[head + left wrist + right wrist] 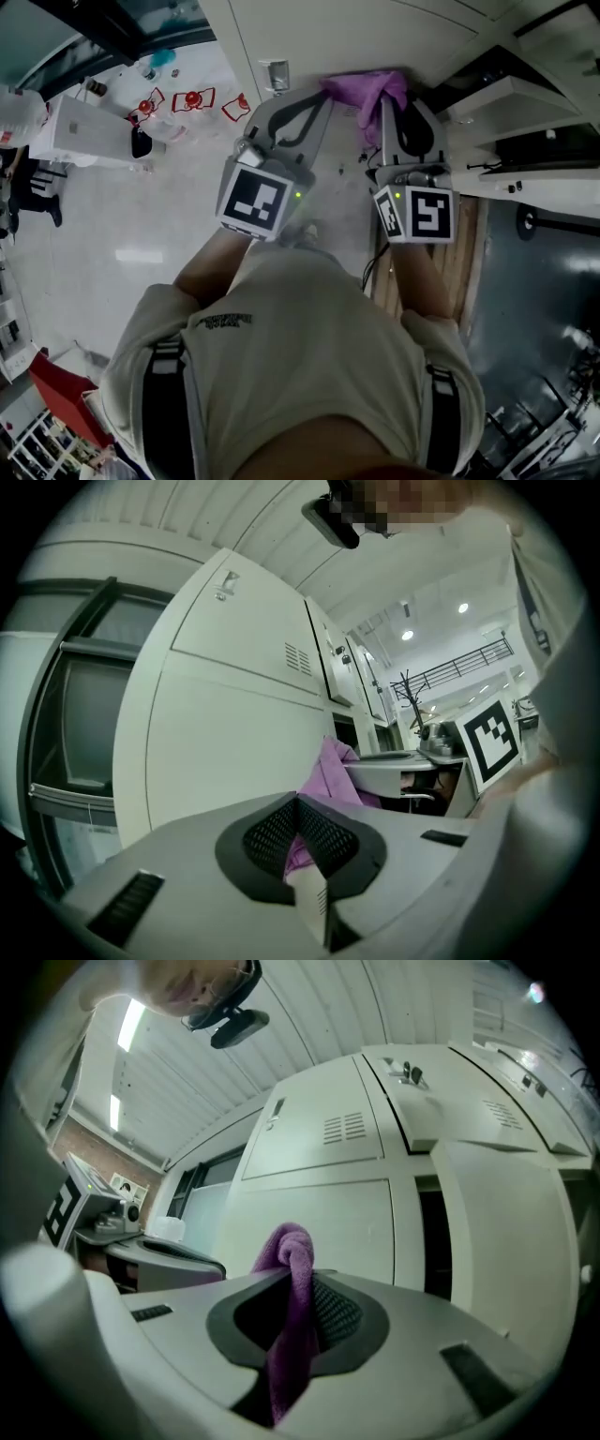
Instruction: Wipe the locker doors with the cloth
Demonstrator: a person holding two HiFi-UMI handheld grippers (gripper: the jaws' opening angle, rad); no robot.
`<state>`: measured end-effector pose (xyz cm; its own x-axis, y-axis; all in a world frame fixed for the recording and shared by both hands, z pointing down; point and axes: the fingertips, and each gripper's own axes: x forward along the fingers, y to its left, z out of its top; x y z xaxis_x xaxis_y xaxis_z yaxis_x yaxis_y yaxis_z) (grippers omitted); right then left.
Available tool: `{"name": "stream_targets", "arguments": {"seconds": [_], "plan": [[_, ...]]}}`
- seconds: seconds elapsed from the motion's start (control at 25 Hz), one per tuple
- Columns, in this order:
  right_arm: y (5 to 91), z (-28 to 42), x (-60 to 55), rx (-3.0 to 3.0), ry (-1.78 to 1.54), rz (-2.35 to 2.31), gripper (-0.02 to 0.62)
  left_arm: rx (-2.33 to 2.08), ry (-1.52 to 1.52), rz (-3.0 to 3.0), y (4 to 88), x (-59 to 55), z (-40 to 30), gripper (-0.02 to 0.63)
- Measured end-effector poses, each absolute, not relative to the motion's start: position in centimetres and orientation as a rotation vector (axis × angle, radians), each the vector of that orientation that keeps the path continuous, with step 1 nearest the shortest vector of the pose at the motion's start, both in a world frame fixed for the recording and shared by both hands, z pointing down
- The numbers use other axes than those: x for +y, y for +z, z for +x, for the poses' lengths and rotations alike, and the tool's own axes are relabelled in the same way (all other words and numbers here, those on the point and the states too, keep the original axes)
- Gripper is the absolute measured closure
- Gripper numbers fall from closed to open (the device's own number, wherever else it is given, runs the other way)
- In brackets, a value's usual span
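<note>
A purple cloth is bunched against the white locker doors straight ahead of me. My right gripper is shut on it. In the right gripper view the cloth hangs down between the closed jaws, in front of a lower locker door. My left gripper sits just left of the right one, jaws closed, with a bit of the cloth showing between the pads. The rest of the cloth trails off toward the right gripper, beside a locker door.
An open locker door and a dark gap lie to the right. A window frame borders the lockers on the left. Red items and a white box sit on the floor, shelves on the right.
</note>
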<state>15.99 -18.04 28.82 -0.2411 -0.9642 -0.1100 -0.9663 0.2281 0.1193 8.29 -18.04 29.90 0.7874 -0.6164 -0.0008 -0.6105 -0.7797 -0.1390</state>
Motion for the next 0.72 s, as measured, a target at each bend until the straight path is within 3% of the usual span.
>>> {"name": "stream_targets", "arguments": {"seconds": [0.72], "plan": [[21.5, 12.0, -14.6, 2.430, 0.427, -1.783, 0.549, 1.065, 0.111, -2.715, 23.0, -16.1, 1.4, 0.606]]}}
